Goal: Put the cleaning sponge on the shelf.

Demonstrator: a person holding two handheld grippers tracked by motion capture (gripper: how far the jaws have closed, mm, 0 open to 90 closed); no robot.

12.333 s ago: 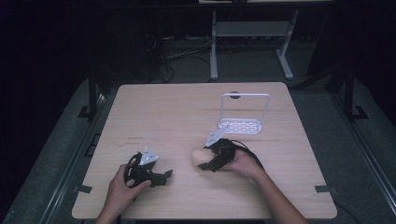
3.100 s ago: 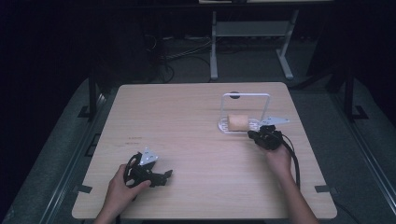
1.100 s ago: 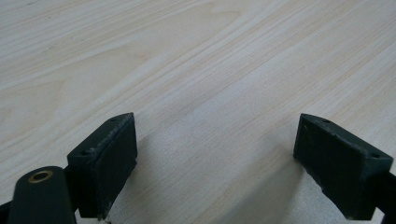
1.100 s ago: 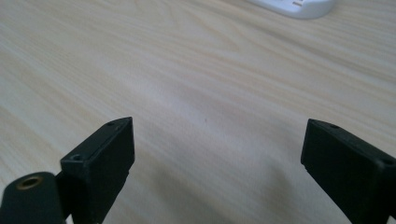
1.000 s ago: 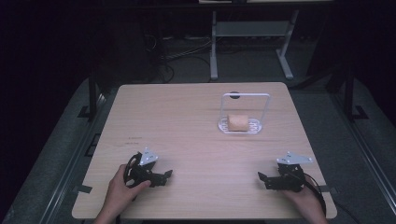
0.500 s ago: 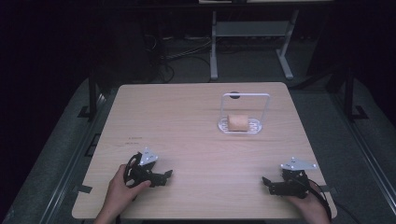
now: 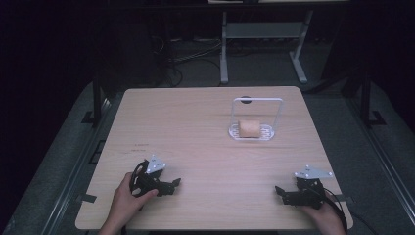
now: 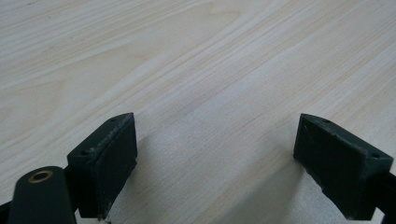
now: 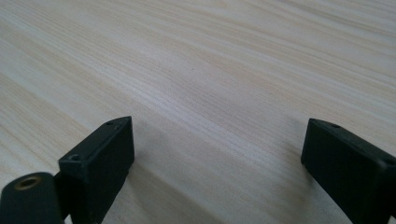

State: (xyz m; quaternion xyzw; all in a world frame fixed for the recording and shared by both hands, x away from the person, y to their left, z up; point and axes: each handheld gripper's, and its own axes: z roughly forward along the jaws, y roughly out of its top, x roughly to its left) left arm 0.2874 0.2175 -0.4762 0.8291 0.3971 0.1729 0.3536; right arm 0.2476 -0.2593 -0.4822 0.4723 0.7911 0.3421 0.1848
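A tan bread roll (image 7: 249, 129) lies on a small white rack (image 7: 266, 132) with an upright wire frame, right of the table's middle. My left gripper (image 7: 172, 185) rests on the table near the front left, held by a hand, jaws apart and pointing right. In the left gripper view its open jaws (image 8: 215, 168) frame bare wood. My right gripper (image 7: 280, 193) sits at the front right, jaws pointing left, far from the roll. Its own view shows wide-open jaws (image 9: 217, 170) over bare wood.
The light wooden table (image 7: 195, 127) has its front edge just below both hands. Beyond the far edge stand a white desk frame (image 7: 259, 34) and loose cables (image 7: 191, 54) on a dark floor. Dark rails run along both table sides.
Earlier my right gripper carried the roll to the white rack and left it there. It then drew back to the front right and in the last second settled slightly lower. The left gripper stayed still.
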